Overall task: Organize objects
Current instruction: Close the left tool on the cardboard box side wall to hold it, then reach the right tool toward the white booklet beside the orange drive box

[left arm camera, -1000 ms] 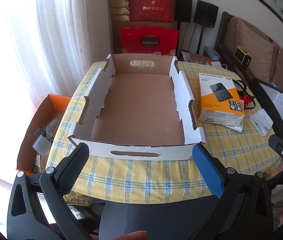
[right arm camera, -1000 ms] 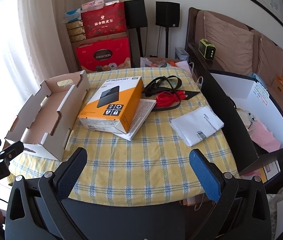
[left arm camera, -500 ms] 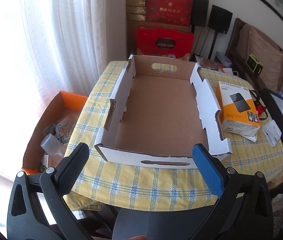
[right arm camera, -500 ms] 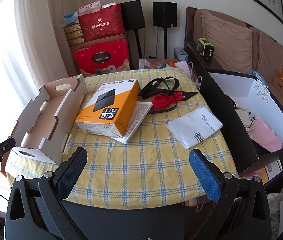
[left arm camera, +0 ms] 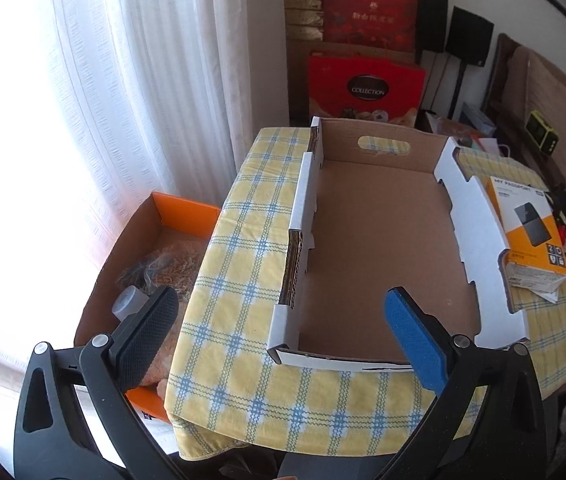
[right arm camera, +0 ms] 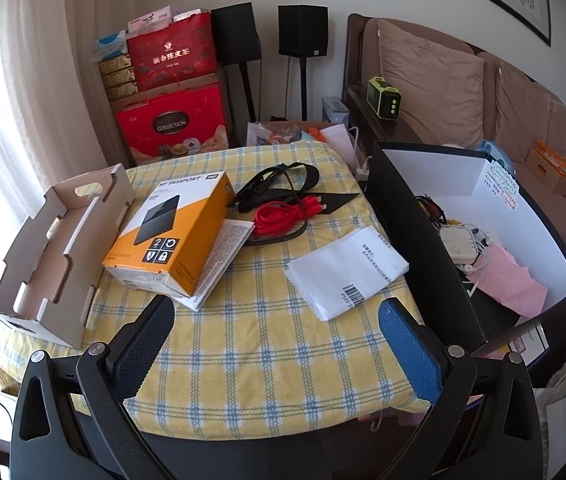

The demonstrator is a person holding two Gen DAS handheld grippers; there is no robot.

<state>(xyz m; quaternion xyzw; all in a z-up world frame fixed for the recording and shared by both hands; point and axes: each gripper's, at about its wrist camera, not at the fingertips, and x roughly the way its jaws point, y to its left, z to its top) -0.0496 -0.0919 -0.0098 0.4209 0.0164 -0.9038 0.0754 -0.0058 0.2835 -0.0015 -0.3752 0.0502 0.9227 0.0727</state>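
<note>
left gripper (left arm camera: 279,316) spread wide, nothing held | tray (left arm camera: 379,248) seen just ahead | right gripper (right arm camera: 275,328) wide too, empty | orange box (right arm camera: 171,236) ahead-left

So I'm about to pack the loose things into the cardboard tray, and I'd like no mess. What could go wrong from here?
Three likely risks:
1. The orange box lies on a leaflet, which may drag along with it.
2. The red cable is tangled with the black strap; lifting one may pull both.
3. The tray looks light and may slide on the tablecloth.
</note>
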